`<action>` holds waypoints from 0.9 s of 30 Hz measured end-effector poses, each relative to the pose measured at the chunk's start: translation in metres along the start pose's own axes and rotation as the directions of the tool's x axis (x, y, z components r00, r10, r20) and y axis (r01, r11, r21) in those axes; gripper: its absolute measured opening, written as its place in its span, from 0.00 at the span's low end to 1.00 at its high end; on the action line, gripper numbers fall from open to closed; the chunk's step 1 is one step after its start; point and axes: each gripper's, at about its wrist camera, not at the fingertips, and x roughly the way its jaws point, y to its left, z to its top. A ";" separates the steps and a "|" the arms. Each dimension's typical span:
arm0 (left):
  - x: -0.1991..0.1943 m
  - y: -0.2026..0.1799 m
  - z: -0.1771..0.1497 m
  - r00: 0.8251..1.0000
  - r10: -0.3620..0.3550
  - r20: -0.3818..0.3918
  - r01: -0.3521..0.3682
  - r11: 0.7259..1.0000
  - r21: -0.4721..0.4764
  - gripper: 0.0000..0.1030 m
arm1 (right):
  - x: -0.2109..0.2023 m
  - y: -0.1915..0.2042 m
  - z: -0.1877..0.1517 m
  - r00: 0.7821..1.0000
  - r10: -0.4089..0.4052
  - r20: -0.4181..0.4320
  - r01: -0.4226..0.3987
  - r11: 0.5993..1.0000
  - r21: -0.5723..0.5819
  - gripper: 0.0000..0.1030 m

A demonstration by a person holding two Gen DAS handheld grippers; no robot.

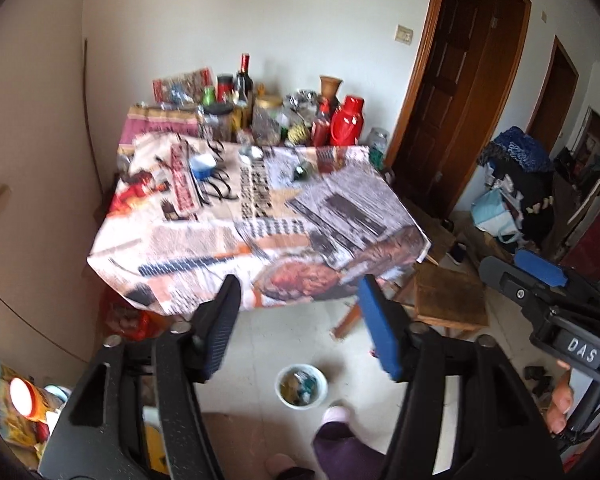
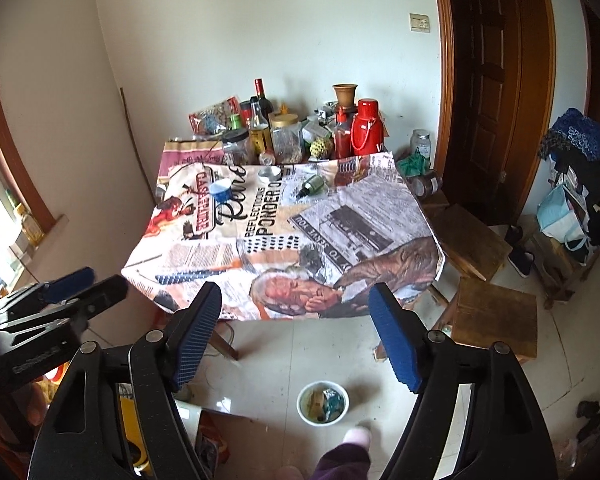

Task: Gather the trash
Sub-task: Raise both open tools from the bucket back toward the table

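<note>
Hovering above the floor in front of the tabletop (image 2: 340, 216), both tools are pointing downward and forward with nothing between their pads. The left tool (image 1: 300, 320) is standing with its jaws spread wide and gripping nothing, and the right tool (image 2: 296, 328) is likewise gaping apart and empty. In the left wrist view the right tool is also showing at the right edge, with a person's fingers (image 1: 560, 404) curling around its handle.

A white bowl (image 2: 322, 403) is sitting on the pale tiled floor (image 2: 284, 360), just in front of the tabletop's near edge, and it is holding scraps of trash (image 2: 332, 402), among them something teal and something yellowish. A foot in a pink slipper (image 2: 358, 438) is standing just beside the bowl.

On the tabletop, a cloth printed like newspaper is covering the surface. A small blue cup (image 2: 221, 189), a round tin (image 2: 269, 175) and a green bottle (image 2: 312, 186) lying on its side are resting toward the far half. Behind them, against the wall, jars, bottles and a red flask (image 2: 366, 126) are crowding together.

2 wooden stools (image 2: 496, 312) are standing to the right of the tabletop, near a dark brown door (image 2: 488, 80).
</note>
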 end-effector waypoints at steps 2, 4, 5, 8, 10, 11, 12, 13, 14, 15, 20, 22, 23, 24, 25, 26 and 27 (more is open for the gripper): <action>0.001 -0.001 0.006 0.999 0.040 0.023 -0.040 0.999 0.018 0.72 | 0.003 -0.004 0.007 1.000 0.003 0.007 -0.003 1.000 0.000 0.71; 0.007 -0.002 0.013 0.997 0.070 0.042 -0.071 0.997 0.020 0.83 | 0.011 -0.012 0.017 1.000 0.006 0.018 -0.006 1.000 -0.006 0.71; 0.011 -0.003 0.018 0.995 0.081 0.052 -0.082 0.996 0.016 0.84 | 0.011 -0.014 0.020 1.000 0.007 0.025 -0.006 1.000 -0.009 0.71; 0.031 -0.006 0.035 0.995 0.085 0.057 -0.085 0.996 0.000 0.84 | 0.025 -0.029 0.037 0.999 0.015 0.040 -0.014 1.000 -0.015 0.71; 0.049 -0.012 0.051 0.994 0.096 0.057 -0.096 0.995 -0.009 0.84 | 0.040 -0.044 0.055 0.999 0.034 0.036 -0.034 0.999 -0.013 0.71; 0.055 -0.015 0.057 0.993 0.101 0.057 -0.100 0.995 -0.011 0.84 | 0.044 -0.048 0.062 0.999 0.042 0.033 -0.042 0.999 -0.013 0.71; 0.064 -0.020 0.067 0.993 0.104 0.058 -0.104 0.995 -0.012 0.84 | 0.050 -0.053 0.069 0.998 0.050 0.031 -0.050 0.999 -0.015 0.71; 0.071 -0.024 0.075 0.992 0.106 0.061 -0.106 0.994 -0.012 0.84 | 0.056 -0.060 0.079 0.998 0.058 0.033 -0.058 0.998 -0.019 0.71; 0.079 -0.028 0.084 0.992 0.107 0.065 -0.106 0.994 -0.012 0.84 | 0.061 -0.065 0.085 0.997 0.062 0.036 -0.061 0.998 -0.023 0.71; 0.086 -0.031 0.092 0.992 0.108 0.067 -0.108 0.994 -0.014 0.84 | 0.067 -0.071 0.095 0.997 0.065 0.039 -0.064 0.997 -0.030 0.71; 0.127 -0.041 0.131 0.991 0.120 0.060 -0.114 0.989 -0.094 0.84 | 0.096 -0.092 0.128 0.996 0.090 0.024 -0.089 0.994 -0.064 0.71; 0.138 -0.040 0.140 0.990 0.124 0.060 -0.116 0.985 -0.126 0.84 | 0.108 -0.099 0.139 0.995 0.095 0.018 -0.093 0.992 -0.081 0.71; 0.145 -0.039 0.145 0.989 0.139 0.058 -0.130 0.981 -0.145 0.84 | 0.114 -0.103 0.143 0.995 0.098 0.014 -0.096 0.992 -0.084 0.71; 0.150 -0.038 0.149 0.987 0.151 0.057 -0.141 0.978 -0.155 0.84 | 0.120 -0.106 0.147 0.995 0.102 0.009 -0.101 0.991 -0.084 0.71; 0.155 -0.036 0.152 0.985 0.162 0.053 -0.152 0.975 -0.161 0.84 | 0.128 -0.110 0.151 0.994 0.106 0.002 -0.106 0.991 -0.081 0.71; 0.162 -0.033 0.157 0.984 0.174 0.043 -0.165 0.972 -0.169 0.84 | 0.136 -0.112 0.155 0.994 0.108 -0.010 -0.109 0.991 -0.076 0.71; 0.166 -0.029 0.159 0.983 0.181 0.037 -0.172 0.969 -0.176 0.84 | 0.143 -0.113 0.158 0.994 0.110 -0.023 -0.112 0.991 -0.071 0.71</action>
